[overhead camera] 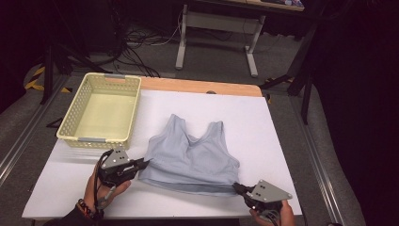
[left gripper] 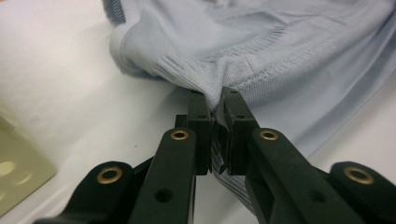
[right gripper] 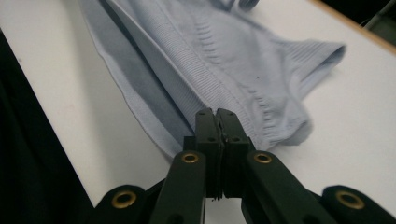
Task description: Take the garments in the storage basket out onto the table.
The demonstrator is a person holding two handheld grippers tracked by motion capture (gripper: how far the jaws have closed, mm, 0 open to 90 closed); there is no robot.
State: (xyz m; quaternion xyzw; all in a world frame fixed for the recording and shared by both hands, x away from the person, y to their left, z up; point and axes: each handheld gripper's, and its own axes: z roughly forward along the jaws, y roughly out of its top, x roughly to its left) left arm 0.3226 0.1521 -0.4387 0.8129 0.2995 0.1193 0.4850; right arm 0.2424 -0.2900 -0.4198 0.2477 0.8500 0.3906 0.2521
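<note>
- A pale blue ribbed knit crop top (overhead camera: 190,157) lies flat on the white table (overhead camera: 263,127), near the front edge, straps pointing away from the person.
- The left gripper (overhead camera: 142,164) pinches the top's lower left hem corner — its jaws are clamped tight on the fabric.
- The right gripper (overhead camera: 236,188) is closed on the lower right hem corner, fabric caught between its jaws.
- A cream perforated plastic basket (overhead camera: 101,110) stands at the table's far left, well apart from the top.

Ribbed pale-blue cloth top (overhead camera: 190,157) (matt knit), perforated cream plastic basket (overhead camera: 70,126), smooth white table cover (overhead camera: 263,136)
</note>
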